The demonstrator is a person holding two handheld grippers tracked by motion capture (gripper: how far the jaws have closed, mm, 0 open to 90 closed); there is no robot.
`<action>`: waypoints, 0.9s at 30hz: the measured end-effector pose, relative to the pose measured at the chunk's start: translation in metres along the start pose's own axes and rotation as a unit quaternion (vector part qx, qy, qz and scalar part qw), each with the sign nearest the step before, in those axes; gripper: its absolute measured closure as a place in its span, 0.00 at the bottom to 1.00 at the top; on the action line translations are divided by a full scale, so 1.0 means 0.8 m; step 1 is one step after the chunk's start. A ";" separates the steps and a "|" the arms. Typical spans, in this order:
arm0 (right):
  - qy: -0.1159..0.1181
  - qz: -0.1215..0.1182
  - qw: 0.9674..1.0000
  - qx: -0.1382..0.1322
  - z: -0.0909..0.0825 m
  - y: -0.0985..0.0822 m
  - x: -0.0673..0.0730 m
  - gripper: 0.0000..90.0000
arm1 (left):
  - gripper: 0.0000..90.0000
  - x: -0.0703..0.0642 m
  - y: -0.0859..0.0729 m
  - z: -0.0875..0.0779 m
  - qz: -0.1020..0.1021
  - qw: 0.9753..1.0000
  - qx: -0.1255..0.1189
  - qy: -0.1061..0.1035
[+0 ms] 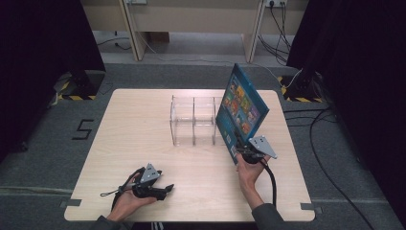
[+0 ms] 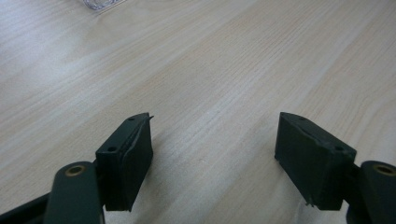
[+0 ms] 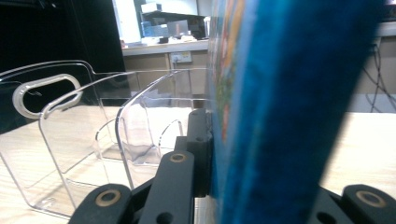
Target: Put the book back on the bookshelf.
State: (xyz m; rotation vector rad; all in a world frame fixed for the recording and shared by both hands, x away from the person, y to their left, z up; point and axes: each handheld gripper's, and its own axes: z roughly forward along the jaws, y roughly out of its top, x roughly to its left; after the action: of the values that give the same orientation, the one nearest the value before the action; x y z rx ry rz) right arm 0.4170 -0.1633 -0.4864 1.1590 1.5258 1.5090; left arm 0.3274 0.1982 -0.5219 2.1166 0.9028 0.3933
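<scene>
On the pale wooden table stands one clear plastic file rack with upright dividers, near the far middle; its right end lies behind one thin blue picture book with a colourful cover, which is held tilted above the table just in front of that end. The right gripper has its jaws clamped on the book's lower edge. The left gripper rests near the front left edge, well apart, jaws spread and empty.
</scene>
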 end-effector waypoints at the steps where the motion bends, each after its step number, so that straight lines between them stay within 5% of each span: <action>1: 0.002 0.001 1.000 0.001 0.000 0.000 0.000 0.89 | 0.29 0.000 0.000 0.000 0.000 1.000 0.000 0.000; 11: 0.014 0.009 1.000 0.012 -0.006 0.003 0.004 0.75 | 0.29 0.000 0.000 0.000 0.000 1.000 0.000 0.000; 14: 0.015 -0.010 1.000 0.016 -0.009 0.005 0.007 0.73 | 0.29 0.000 0.000 0.000 0.000 1.000 0.000 0.000; 27: 0.035 0.021 0.999 0.032 -0.022 0.010 0.002 0.59 | 0.29 0.000 0.000 0.000 0.000 1.000 0.000 -0.001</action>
State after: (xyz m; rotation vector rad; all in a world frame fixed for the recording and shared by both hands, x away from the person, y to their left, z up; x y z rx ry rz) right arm 0.4011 -0.1694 -0.4769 1.1921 1.6161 1.5533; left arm 0.3274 0.1981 -0.5220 2.1169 0.9010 0.3920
